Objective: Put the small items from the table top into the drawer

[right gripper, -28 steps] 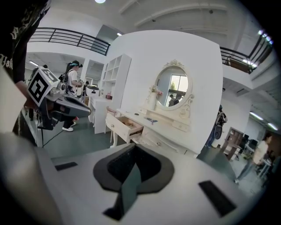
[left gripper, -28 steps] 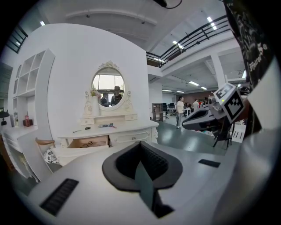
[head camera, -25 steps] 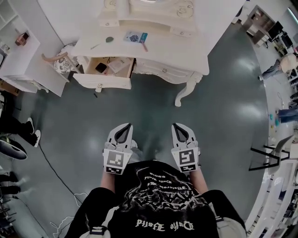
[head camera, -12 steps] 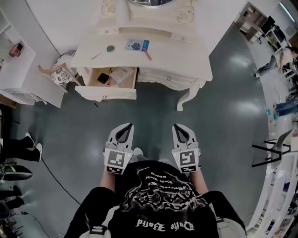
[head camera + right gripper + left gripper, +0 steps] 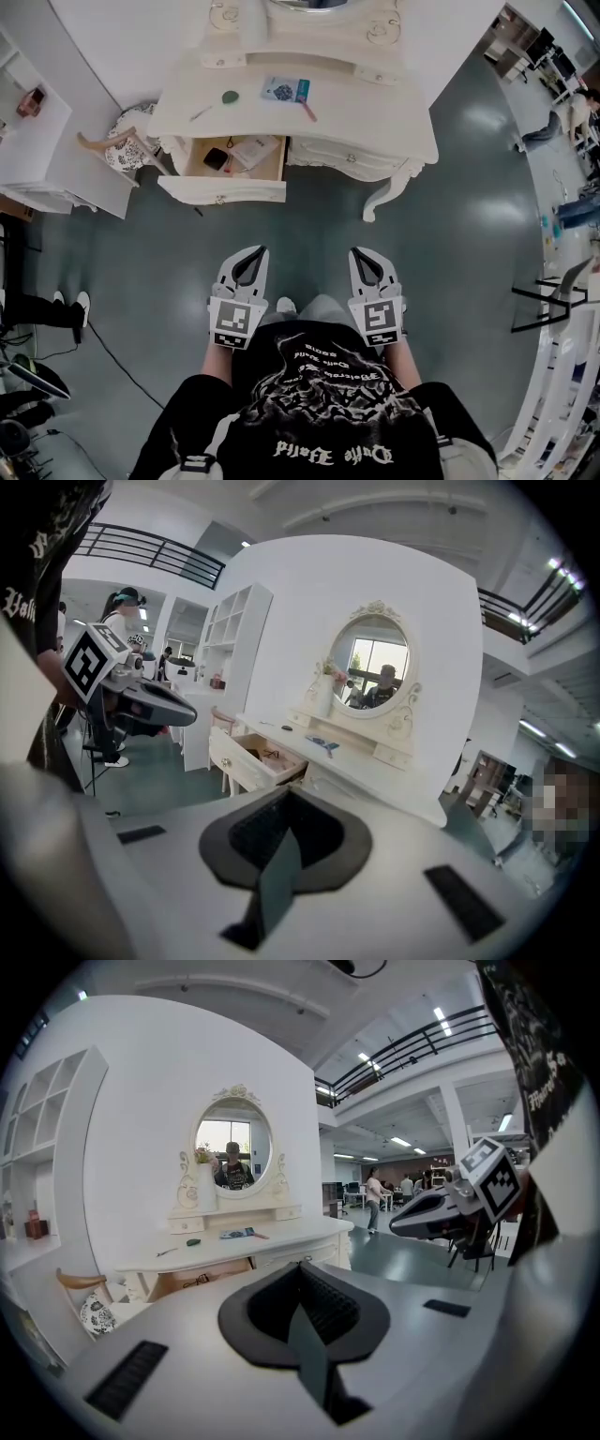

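1. The left gripper (image 5: 253,253) and the right gripper (image 5: 360,253) sit side by side at the person's waist, each with its jaws together and nothing between them.
2. The dressing table (image 5: 375,103) stands at 12 o'clock, well apart from them. A blue packet (image 5: 286,89), a green item (image 5: 230,97) and a pink stick (image 5: 307,112) lie on its top.
3. The drawer (image 5: 225,190) stands open at 11 o'clock.

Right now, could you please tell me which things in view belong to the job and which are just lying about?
Job: open drawer; on the table top a green disc, blue packet, pink pen, thin stick; left hand-held gripper and right hand-held gripper, both shut, empty.
Lying about: chair, white shelf unit, mirror.
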Available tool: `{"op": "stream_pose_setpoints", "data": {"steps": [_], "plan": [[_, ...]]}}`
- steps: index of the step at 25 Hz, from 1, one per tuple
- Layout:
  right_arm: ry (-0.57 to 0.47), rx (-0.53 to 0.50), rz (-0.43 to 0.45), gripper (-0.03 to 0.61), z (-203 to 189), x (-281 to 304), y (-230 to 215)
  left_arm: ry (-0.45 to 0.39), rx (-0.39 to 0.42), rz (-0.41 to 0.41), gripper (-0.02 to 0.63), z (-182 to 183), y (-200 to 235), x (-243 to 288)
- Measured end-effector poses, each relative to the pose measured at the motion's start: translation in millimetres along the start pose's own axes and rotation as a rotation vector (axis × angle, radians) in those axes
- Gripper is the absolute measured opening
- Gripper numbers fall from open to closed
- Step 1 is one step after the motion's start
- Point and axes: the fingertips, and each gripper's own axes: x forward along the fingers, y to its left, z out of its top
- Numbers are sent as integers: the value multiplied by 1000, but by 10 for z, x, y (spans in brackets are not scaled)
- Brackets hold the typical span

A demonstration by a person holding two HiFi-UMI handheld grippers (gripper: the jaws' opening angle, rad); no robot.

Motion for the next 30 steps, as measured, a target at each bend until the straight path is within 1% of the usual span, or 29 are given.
{"op": "stream_pose_setpoints", "data": {"steps": [7,13,21,26,30], "plan": [[-10,8,9,11,46,69,62,-2,2,11,15,-4,88,-22],[0,2,34,11,24,174,67,18,-9,33,15,-68,146,-4],[-25,-4,55,11,127,469,-213,18,-14,77,15,32,261,226],[-29,-7,98,11,161,767,-375,36,-30,114,15,58,374,438],[-35,-26,136,11,262,1036,-536,40,-46,138,15,165,492,673]]}}
